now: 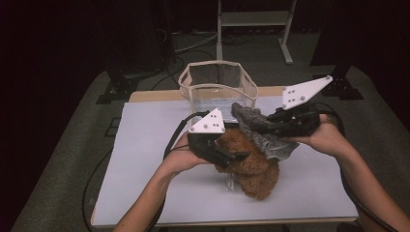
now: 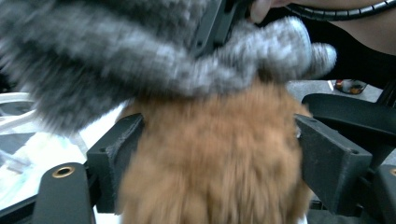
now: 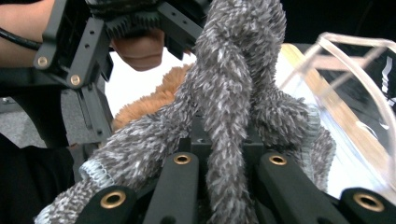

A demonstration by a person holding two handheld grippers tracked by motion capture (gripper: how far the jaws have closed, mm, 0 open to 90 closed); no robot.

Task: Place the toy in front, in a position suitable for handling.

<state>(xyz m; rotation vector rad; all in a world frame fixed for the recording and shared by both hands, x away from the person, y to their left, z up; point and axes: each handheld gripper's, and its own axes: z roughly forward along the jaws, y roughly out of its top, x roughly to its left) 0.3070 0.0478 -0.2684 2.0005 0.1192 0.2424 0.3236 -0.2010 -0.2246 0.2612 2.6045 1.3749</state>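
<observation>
A: Your right tongs (image 1: 270, 124) are clamped shut on the grey fuzzy cloth (image 1: 263, 133), which hangs off them and drapes over the top of the brown fuzzy cloth (image 1: 251, 166). That brown one lies on the tabletop (image 1: 145, 159), just in front of the clear bin (image 1: 218, 87).

B: And my left?

A: Your left tongs (image 1: 231, 155) stand wide around the brown cloth; it fills the gap between the jaws, but I can't see the pads (image 2: 116, 154) biting into it. So I'd judge it loose.

B: What could go wrong?

A: The two piles touch. If you lift the grey cloth toward the bin, its fuzz may catch and drag the brown cloth along, or tip the bin, which looks light. If you close the left tongs now, you could pinch a fold of grey too.

B: Anything in the way?

A: The bin's near wall and its looped handle sit right behind the grey cloth. Your cables (image 1: 176, 135) trail beside the brown cloth.
</observation>
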